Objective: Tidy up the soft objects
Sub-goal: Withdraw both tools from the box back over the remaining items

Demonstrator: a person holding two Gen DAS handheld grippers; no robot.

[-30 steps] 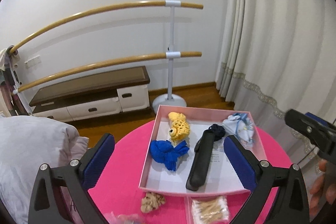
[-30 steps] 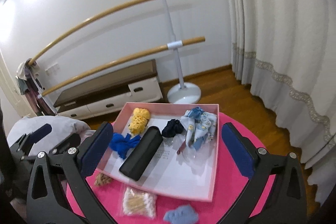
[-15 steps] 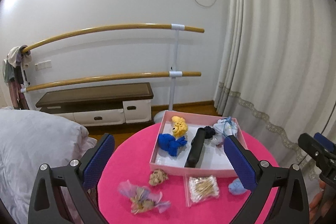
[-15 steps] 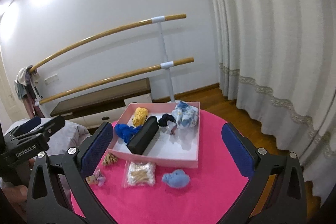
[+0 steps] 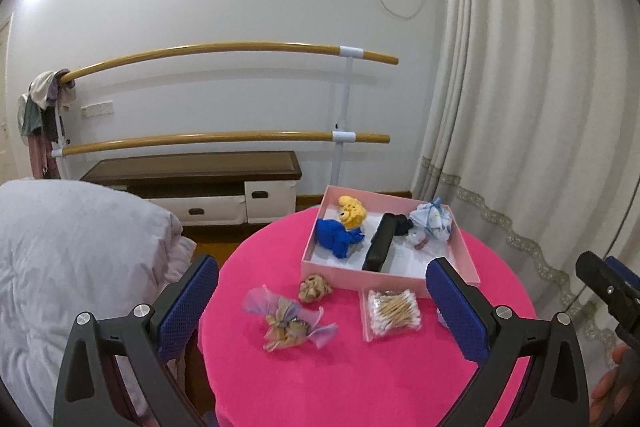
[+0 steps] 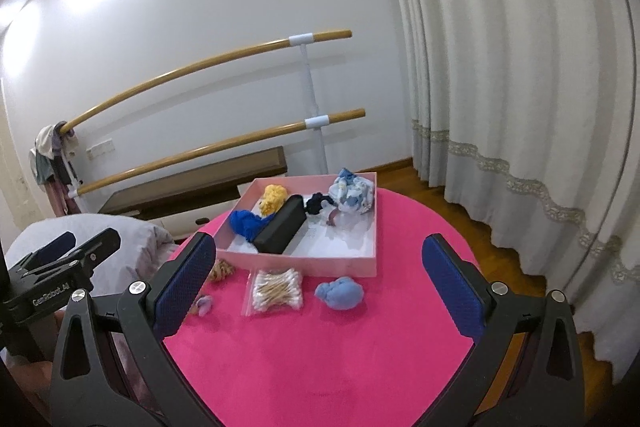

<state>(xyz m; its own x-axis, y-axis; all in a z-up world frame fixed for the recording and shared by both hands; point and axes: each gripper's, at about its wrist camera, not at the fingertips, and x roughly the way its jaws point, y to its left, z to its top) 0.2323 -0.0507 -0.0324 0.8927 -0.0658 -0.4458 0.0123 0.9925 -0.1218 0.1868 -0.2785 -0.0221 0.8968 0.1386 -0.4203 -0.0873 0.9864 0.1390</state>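
A pink box (image 5: 404, 277) (image 6: 304, 263) stands at the far side of a round pink table (image 5: 344, 371) (image 6: 320, 359). In it lie a yellow knit toy (image 5: 352, 211), a dark blue cloth (image 5: 338, 237), a black case (image 5: 380, 242), a small black scrunchie (image 5: 405, 225) and a pale blue patterned cloth (image 5: 434, 221). On the table lie a tan scrunchie (image 5: 314, 289), a lilac gauze pouch (image 5: 286, 321), a bag of cotton swabs (image 5: 392, 313) (image 6: 276, 291) and a light blue cloth (image 6: 340, 293). My left gripper (image 5: 320, 311) and right gripper (image 6: 316, 291) are open and empty, well above the table's near part.
A white duvet (image 5: 72, 267) lies left of the table. Behind it are a low cabinet (image 5: 208, 187) and a two-rail wooden barre (image 5: 224, 137). White curtains (image 6: 520, 87) hang at the right over wood floor.
Both grippers have pulled back and up from the box. The whole table top and its loose items have come into view.
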